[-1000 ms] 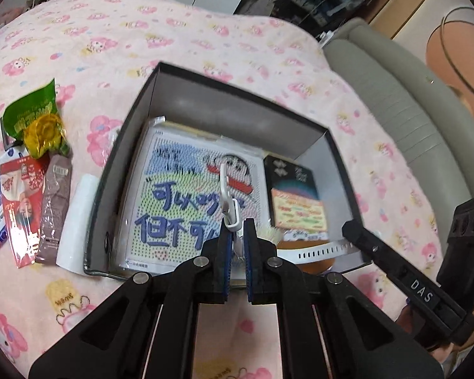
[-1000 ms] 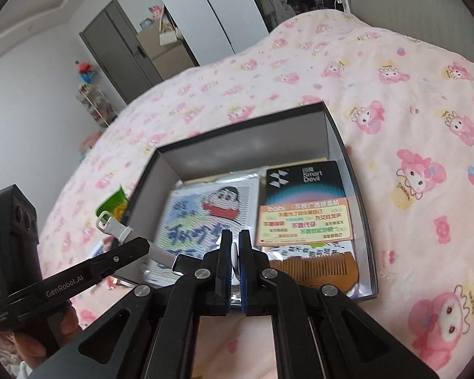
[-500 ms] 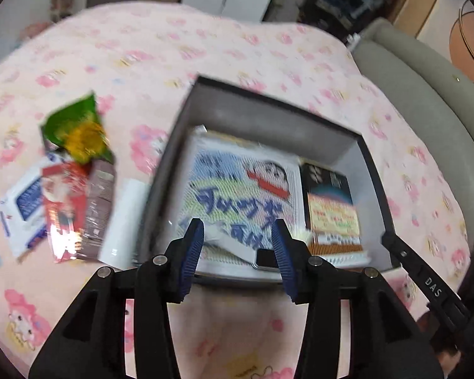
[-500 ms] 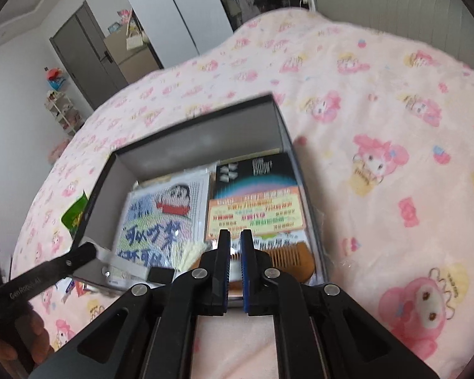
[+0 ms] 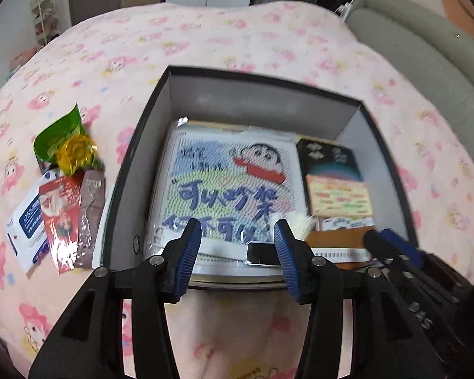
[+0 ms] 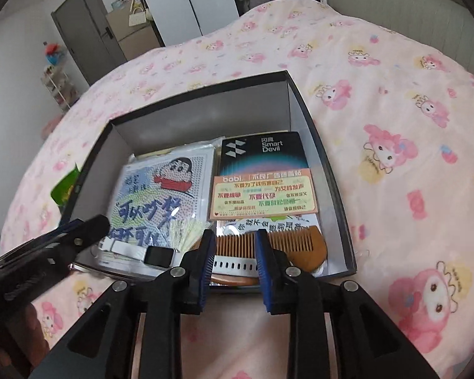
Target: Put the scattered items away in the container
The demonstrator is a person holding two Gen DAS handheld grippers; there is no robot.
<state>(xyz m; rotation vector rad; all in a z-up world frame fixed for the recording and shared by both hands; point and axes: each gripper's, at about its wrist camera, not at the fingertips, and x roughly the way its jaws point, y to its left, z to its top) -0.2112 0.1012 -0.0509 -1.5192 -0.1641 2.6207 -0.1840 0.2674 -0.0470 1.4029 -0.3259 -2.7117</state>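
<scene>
The square black box (image 6: 303, 107) sits mid-frame on the soft pink bed (image 6: 395, 101). Inside lie a white watch (image 6: 154, 254), a wooden comb (image 6: 287, 240) and flat cards. Shiny packets (image 5: 63, 195) wait at left. Both tongs, left (image 5: 237, 233) and right (image 6: 233, 246), are opening, holding nothing.

Pink cartoon-print bed (image 5: 237, 41): black box (image 5: 126, 170) on it, snack packets (image 5: 63, 189) just beside.

The right gripper (image 6: 233, 246) hangs at six o'clock over the near edge of the open box (image 6: 303, 101), its jaws opening, nothing pinched between them; a white-strapped watch (image 6: 158, 255) lies below. The left gripper (image 6: 75, 235) enters at eight o'clock; a wooden comb (image 6: 295, 241) lies just past the right gripper's fingertips.
</scene>
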